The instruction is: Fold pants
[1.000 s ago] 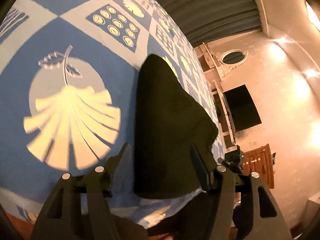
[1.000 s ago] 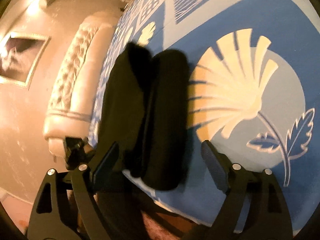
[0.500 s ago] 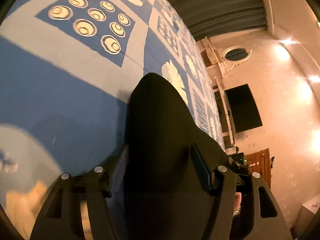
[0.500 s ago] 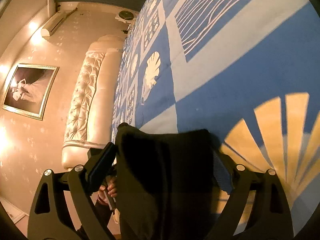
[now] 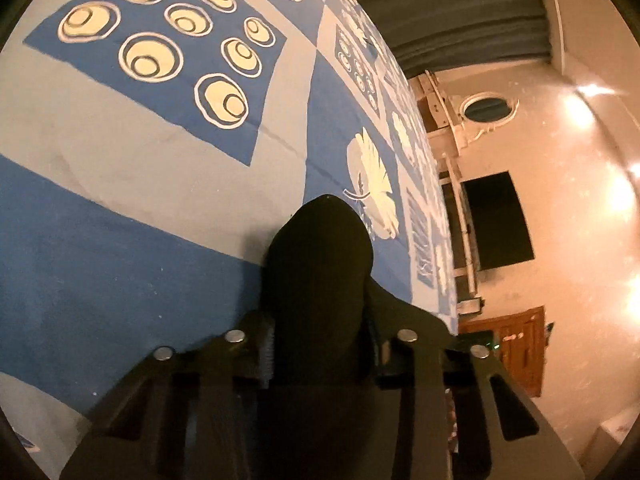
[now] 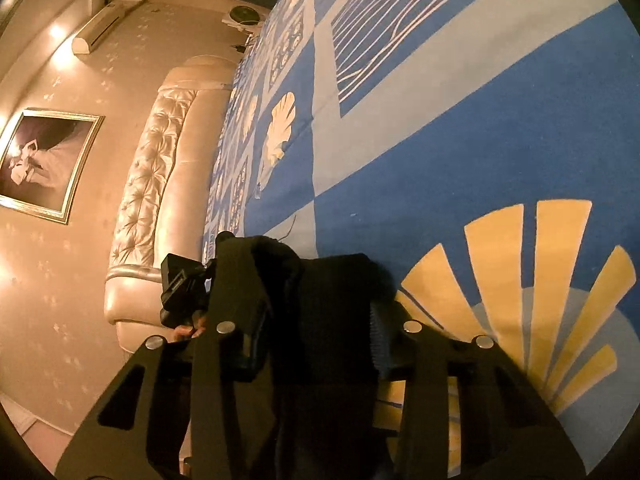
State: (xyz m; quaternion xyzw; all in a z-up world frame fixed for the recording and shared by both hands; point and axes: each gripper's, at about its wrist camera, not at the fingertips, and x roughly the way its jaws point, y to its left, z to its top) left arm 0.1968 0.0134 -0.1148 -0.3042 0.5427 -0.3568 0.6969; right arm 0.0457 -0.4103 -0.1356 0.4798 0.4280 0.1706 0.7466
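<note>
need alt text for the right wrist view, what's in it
The right hand-held gripper is closed on a bunched fold of black pants above a blue and cream patterned bedspread. To the left are a tufted cream headboard and a framed picture.

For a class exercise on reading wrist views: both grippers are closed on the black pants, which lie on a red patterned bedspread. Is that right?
Not quite. Both wrist views show the bedspread is blue, not red. The rest holds: left gripper and right gripper both grip the black pants.
</note>
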